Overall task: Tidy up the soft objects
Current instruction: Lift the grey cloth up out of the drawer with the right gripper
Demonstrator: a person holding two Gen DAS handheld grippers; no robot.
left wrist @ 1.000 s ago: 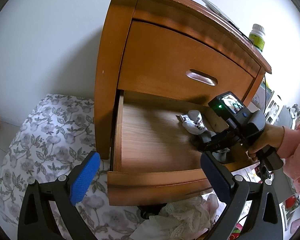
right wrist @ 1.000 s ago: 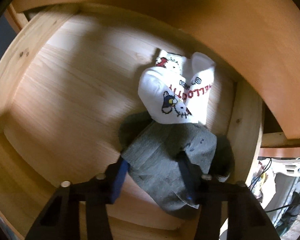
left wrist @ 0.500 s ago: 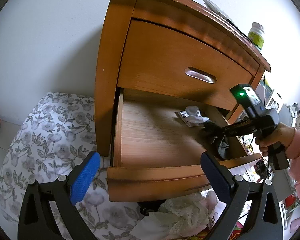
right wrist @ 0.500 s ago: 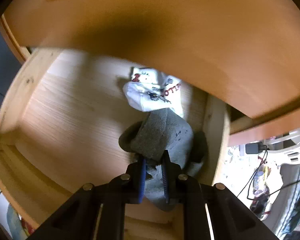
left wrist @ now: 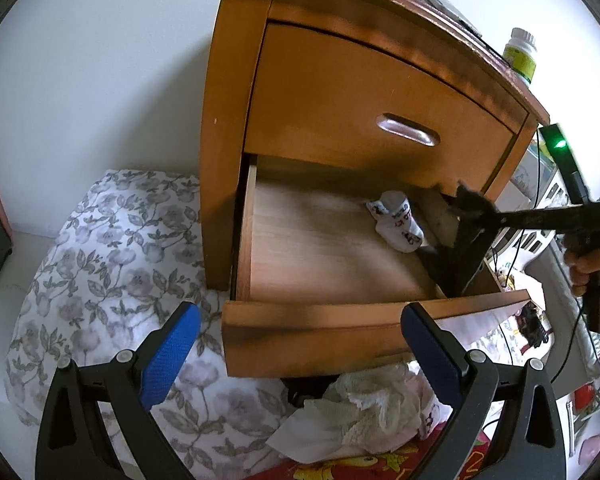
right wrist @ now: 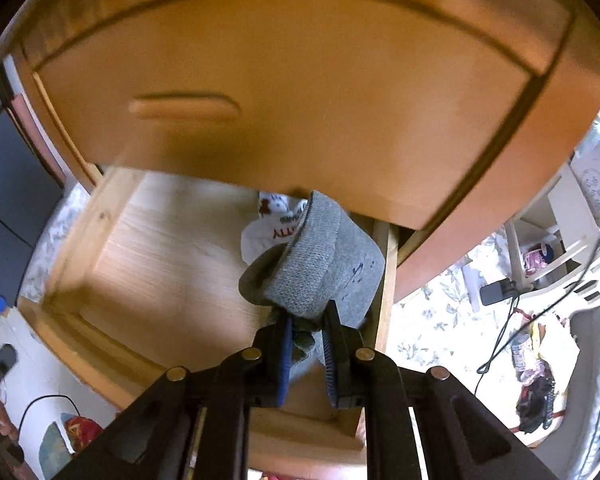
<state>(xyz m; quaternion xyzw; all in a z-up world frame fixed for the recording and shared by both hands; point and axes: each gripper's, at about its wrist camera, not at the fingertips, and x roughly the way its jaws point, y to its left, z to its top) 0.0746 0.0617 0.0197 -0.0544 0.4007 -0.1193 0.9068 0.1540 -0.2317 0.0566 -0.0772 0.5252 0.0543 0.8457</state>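
The lower drawer (left wrist: 340, 332) of a wooden nightstand (left wrist: 236, 120) stands pulled out. A white printed sock (left wrist: 398, 224) lies at its back right. My right gripper (right wrist: 308, 336) is shut on a grey sock (right wrist: 324, 264) and holds it lifted above the drawer's right side (right wrist: 380, 280), with the white sock (right wrist: 260, 236) behind it. In the left wrist view the right gripper's black frame (left wrist: 520, 216) reaches in from the right, held by a hand (left wrist: 588, 272). My left gripper (left wrist: 300, 356) hangs open in front of the drawer, with nothing between its blue pads.
A heap of pale lacy cloth (left wrist: 364, 408) lies on the floor under the drawer front. Floral bedding (left wrist: 100, 260) is to the left. The upper drawer (left wrist: 380, 112) is closed. A green-labelled bottle (left wrist: 522, 56) stands on top. Cables and clutter (right wrist: 500, 292) lie to the right.
The right gripper closed on the grey sock and lifted it up off the drawer floor, pulling back toward the right. The white sock stayed put. The left gripper held still.
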